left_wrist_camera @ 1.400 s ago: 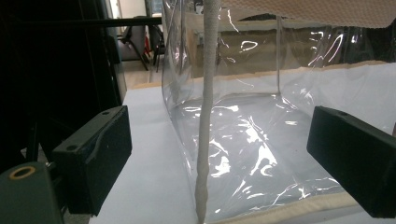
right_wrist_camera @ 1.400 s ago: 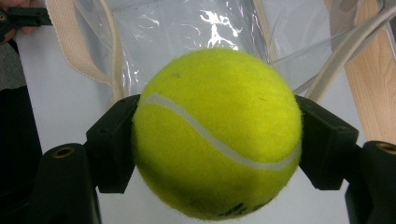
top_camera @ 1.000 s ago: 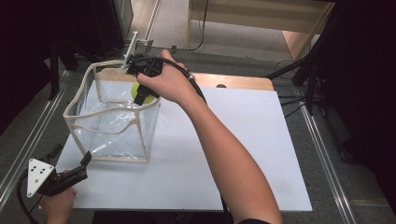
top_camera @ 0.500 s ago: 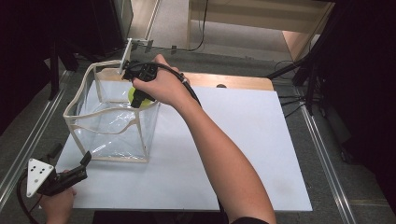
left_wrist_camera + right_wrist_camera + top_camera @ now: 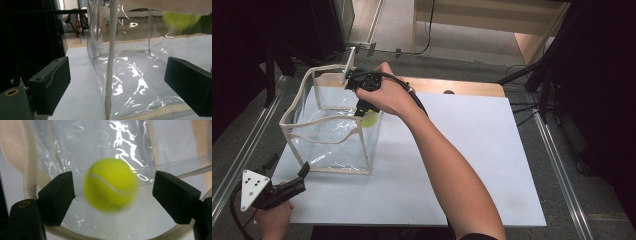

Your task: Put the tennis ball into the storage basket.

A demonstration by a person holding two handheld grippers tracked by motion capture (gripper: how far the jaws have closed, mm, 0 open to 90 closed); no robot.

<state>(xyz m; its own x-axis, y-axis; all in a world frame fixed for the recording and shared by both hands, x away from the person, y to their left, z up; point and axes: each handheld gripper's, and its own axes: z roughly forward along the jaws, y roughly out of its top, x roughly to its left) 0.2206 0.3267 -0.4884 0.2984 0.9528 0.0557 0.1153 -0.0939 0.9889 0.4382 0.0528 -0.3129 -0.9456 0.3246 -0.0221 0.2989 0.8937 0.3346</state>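
Left gripper (image 5: 287,187) sits low at the near corner of the clear bag (image 5: 332,135), jaws spread wide either side of the bag's white corner seam (image 5: 111,62) and gripping nothing. Up at the bag's far rim, the right gripper (image 5: 362,107) has shifted a touch toward the bag's right wall compared with a second ago, and now the jaws stand open with the tennis ball (image 5: 110,187) loose between them, blurred, touching neither pad. I'd call that a release: the ball looks to be dropping into the bag, so the deposit seems all but done. From the left gripper view the ball (image 5: 180,20) shows as a yellow smear high behind the bag's plastic. Under the bag, a white sheet (image 5: 462,150) covers the counter; beyond the bag, grey floor and dark stands and cables
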